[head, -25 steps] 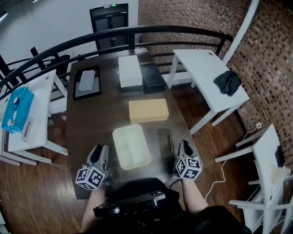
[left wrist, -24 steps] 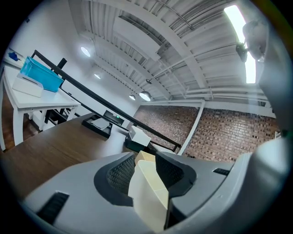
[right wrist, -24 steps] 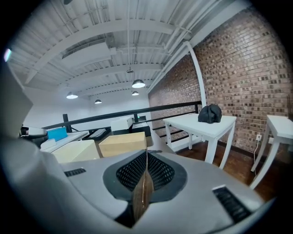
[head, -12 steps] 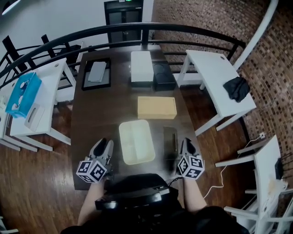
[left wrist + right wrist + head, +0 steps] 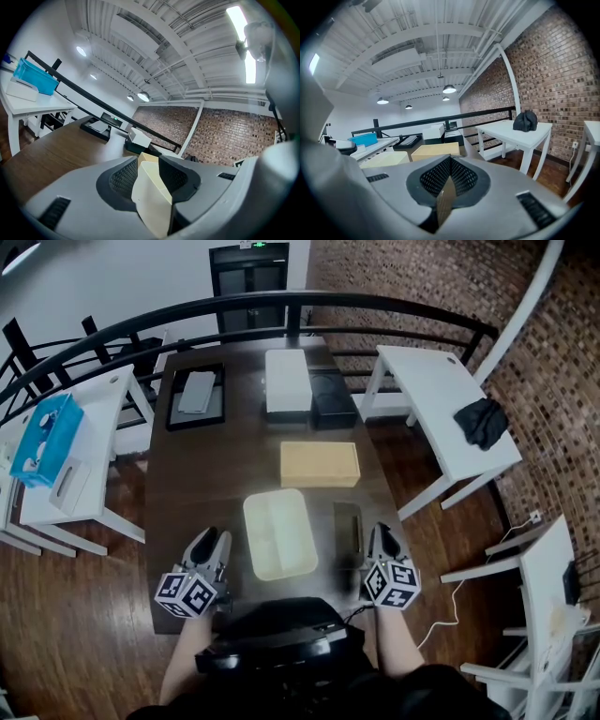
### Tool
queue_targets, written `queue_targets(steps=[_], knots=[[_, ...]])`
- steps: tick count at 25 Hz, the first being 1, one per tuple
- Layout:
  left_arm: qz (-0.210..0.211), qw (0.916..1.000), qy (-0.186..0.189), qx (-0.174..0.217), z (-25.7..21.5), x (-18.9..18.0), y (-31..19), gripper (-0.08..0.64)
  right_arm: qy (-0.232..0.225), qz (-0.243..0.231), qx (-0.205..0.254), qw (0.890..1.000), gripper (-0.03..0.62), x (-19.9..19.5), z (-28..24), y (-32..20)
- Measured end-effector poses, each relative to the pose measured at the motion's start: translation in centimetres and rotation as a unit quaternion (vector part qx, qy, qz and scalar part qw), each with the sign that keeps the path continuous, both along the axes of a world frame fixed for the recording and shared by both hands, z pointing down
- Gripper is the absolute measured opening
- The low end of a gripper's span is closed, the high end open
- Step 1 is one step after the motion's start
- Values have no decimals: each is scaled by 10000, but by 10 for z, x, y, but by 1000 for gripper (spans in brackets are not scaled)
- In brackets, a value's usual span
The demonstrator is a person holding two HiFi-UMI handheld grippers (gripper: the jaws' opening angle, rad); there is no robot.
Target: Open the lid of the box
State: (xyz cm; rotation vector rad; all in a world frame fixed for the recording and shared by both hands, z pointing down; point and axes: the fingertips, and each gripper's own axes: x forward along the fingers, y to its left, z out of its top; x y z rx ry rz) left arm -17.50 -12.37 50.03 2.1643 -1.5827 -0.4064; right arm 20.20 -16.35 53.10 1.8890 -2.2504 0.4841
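Head view: the cream box [image 5: 279, 533] lies on the dark table [image 5: 187, 484] near its 6 o'clock edge. The left gripper [image 5: 210, 547] is at the box's 9 o'clock and the right gripper [image 5: 379, 540] at its 3 o'clock; neither touches it. The box's long axis runs 12 to 6 o'clock, with the far end leaning slightly toward 11. Whether its lid is on cannot be told.

Only this view shows a dark flat slab [image 5: 347, 521] just beside the box at 3 o'clock, between it and the right gripper. A tan box [image 5: 320, 465] at 12 o'clock lies crosswise, 9 to 3. Beyond it, a white box [image 5: 288, 381] and a black box [image 5: 333, 397] sit side by side, with a black tray [image 5: 197, 395] at 11 o'clock.

Left gripper view: the jaws stand apart and grip nothing; cream colour shows through the gap.

Right gripper view: the pads meet at their tips, leaving a thin brown sliver below, and hold nothing. A black cloth [image 5: 525, 120] rests on a white side table [image 5: 520, 131] at 2 o'clock.
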Motion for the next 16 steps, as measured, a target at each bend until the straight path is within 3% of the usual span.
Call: queue_targets(steps=[16], knots=[[14,10000,29,18,-2,2,4,132,-251,-213,101,9994,0,-12,-16,4]])
